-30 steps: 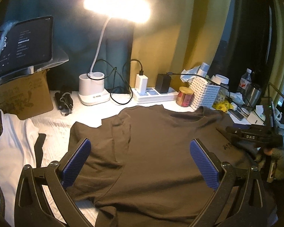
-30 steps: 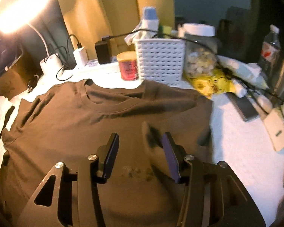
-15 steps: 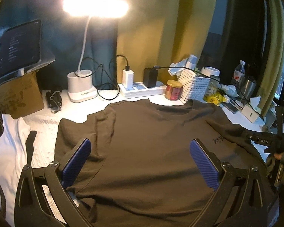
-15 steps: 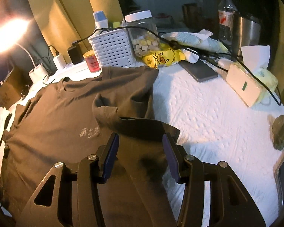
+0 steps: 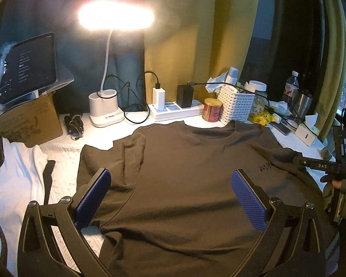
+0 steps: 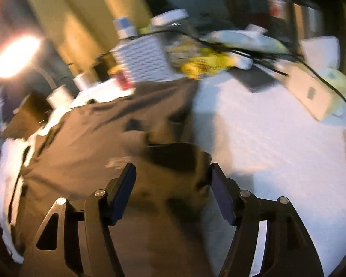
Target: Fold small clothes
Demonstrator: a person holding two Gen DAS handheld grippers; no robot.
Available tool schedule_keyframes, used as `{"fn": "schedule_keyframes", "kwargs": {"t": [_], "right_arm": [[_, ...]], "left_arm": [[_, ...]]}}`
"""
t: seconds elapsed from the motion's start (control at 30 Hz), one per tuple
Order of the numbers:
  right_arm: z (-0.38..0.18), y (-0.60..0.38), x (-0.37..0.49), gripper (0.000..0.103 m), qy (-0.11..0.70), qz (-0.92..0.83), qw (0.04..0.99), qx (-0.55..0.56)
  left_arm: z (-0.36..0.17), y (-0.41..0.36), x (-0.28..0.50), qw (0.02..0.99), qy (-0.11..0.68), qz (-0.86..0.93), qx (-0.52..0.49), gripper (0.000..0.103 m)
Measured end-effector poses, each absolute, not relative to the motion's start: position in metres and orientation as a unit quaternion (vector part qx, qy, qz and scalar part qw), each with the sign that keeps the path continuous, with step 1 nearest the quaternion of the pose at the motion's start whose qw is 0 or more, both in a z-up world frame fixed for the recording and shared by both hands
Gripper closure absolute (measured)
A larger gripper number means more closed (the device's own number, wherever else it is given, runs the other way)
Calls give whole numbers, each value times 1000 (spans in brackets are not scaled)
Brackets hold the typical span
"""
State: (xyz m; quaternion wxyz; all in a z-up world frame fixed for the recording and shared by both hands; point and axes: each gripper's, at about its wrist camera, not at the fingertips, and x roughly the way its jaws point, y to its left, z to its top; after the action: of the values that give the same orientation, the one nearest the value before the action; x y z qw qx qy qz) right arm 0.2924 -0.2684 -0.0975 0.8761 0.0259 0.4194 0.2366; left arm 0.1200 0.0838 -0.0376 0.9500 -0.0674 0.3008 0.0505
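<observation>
A dark brown T-shirt (image 5: 184, 180) lies spread front-up on the white-covered worktop (image 6: 265, 143), collar toward the back clutter, its right sleeve folded inward over the chest. The right tool (image 6: 173, 194) hangs over that folded sleeve edge with its jaws opening, cloth beneath them but not pinched; the view is motion-blurred. The left tool (image 5: 170, 198) hovers above the shirt's lower body, spread wide and released. Behind the collar stand a lit desk lamp (image 5: 108, 69), a power strip (image 5: 173, 110), a red tin (image 5: 212, 109) and a white basket (image 5: 237, 105).
</observation>
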Motion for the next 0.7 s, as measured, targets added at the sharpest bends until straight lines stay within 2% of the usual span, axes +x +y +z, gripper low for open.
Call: {"fn": "schedule_keyframes", "kwargs": {"t": [0.03, 0.07, 0.1, 0.17, 0.37, 0.43, 0.47, 0.5, 0.7], "right_arm": [[-94, -261, 287, 36, 412, 254, 875, 12], [-92, -254, 282, 50, 408, 265, 874, -1], [-92, -245, 276, 74, 407, 276, 870, -17], [-96, -231, 263, 79, 417, 296, 858, -48], [-104, -224, 235, 78, 415, 277, 861, -93], [-93, -237, 240, 63, 398, 246, 880, -84], [-90, -243, 244, 48, 392, 233, 887, -78], [-86, -252, 251, 45, 386, 216, 894, -68], [-92, -278, 289, 45, 412, 176, 894, -21]], "left_arm": [[-37, 83, 120, 950, 301, 50, -68, 1], [-37, 82, 120, 950, 301, 48, -69, 1], [-36, 81, 119, 950, 301, 47, -69, 1], [-35, 78, 119, 950, 301, 44, -68, 1], [-37, 79, 117, 950, 302, 41, -69, 1], [-39, 80, 117, 949, 305, 40, -69, 1], [-39, 79, 117, 949, 305, 39, -68, 1], [-39, 79, 117, 949, 305, 37, -67, 1], [-41, 86, 117, 948, 308, 46, -64, 1]]}}
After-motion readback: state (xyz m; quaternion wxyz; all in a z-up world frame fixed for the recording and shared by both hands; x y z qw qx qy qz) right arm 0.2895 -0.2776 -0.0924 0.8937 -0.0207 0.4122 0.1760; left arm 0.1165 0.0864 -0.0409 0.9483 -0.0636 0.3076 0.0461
